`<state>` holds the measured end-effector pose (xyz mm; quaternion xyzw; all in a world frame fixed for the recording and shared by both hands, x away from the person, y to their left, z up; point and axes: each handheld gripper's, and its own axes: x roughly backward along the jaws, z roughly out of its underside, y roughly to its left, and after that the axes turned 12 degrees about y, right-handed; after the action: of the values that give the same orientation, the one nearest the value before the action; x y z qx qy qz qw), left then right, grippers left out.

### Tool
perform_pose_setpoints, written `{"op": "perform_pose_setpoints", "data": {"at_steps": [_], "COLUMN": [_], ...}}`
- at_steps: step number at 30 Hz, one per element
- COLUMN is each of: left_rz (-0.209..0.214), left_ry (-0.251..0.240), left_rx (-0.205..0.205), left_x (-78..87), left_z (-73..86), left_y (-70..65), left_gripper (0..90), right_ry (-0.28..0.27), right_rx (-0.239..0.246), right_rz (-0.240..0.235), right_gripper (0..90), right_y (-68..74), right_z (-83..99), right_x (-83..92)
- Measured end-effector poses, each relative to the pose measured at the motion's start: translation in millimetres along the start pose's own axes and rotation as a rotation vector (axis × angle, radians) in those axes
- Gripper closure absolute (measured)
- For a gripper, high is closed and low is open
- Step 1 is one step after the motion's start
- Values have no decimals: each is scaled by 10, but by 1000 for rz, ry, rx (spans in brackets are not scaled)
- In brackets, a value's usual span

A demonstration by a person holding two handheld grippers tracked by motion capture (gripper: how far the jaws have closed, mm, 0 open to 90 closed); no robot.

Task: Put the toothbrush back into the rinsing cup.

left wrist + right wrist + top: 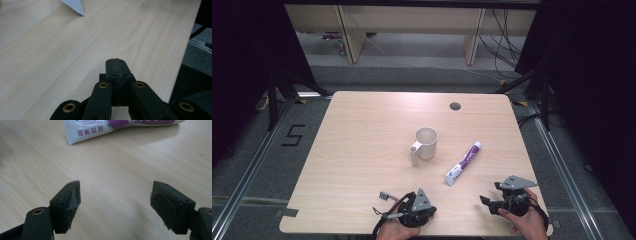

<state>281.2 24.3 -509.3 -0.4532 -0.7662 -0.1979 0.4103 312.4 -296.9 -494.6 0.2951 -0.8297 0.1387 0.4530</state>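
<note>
The left gripper [385, 196] is sitting low over the table [362, 130] near its front edge, its jaws pressed together with nothing between them. The right gripper [486, 201] is hovering beside it, jaws spread wide and empty. A tube [463, 163] is lying flat just ahead of the right gripper, its crimped end [75, 137] nearest the jaws and its cap pointing away. A mug [425, 144] is standing upright beyond the left gripper, handle turned toward it, apart from the tube.
</note>
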Motion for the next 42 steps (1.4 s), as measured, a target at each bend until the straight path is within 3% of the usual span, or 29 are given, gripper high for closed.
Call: {"op": "perform_pose_setpoints", "data": {"at_steps": [5,9,11,13,14,17,19,20,23,24,25,27,29,34,36,37,38,39,42], "left_rz": [12,26,25,22,28,29,24,24,13,5,5,-7,-17,-45,-54,-58,-58,-77,-92], "left_ry": [10,19,22,28,27,34,46,43,44,45,47,57,64,75,75,70,70,70,67], "left_rx": [-15,-24,-27,-33,-33,-26,-33,-25,-25,-25,-27,-30,-31,-26,-12,1,1,11,20], "left_x": [56,141,171,205,222,271,305,318,355,376,422,473,520,595,620,636,636,644,640], "left_z": [79,195,234,272,293,367,414,436,478,496,536,576,609,668,702,728,728,745,763], "left_y": [-57,-94,-92,-87,-88,-87,-70,-67,-49,-40,-23,-10,10,74,115,155,155,197,258], "left_gripper": [896,893,891,890,890,887,885,884,882,882,881,880,879,877,877,877,877,877,877], "right_ry": [14,15,-7,-11,7,3,9,2,-11,-6,-1,11,1,7,-3,16,16,-1,21], "right_rx": [5,5,12,23,-9,-6,-22,-8,6,8,2,-21,8,-5,12,10,10,8,1], "right_rz": [-28,-22,20,21,1,-4,1,9,16,-8,14,-7,-1,-11,6,-34,-34,11,-39], "right_gripper": [253,253,253,252,253,253,253,252,252,252,253,253,253,253,252,253,253,253,253], "right_y": [-19,-9,-11,-15,11,8,14,6,-1,-4,0,22,-1,8,3,5,5,9,11], "right_z": [-3,-6,-4,-5,-3,-5,-8,-7,-14,-22,-22,-22,-27,-35,-38,-47,-47,-44,-50], "right_x": [0,-4,-6,-15,-8,-17,-7,-15,-19,-23,-15,-15,-31,-34,-38,-36,-36,-38,-45]}}
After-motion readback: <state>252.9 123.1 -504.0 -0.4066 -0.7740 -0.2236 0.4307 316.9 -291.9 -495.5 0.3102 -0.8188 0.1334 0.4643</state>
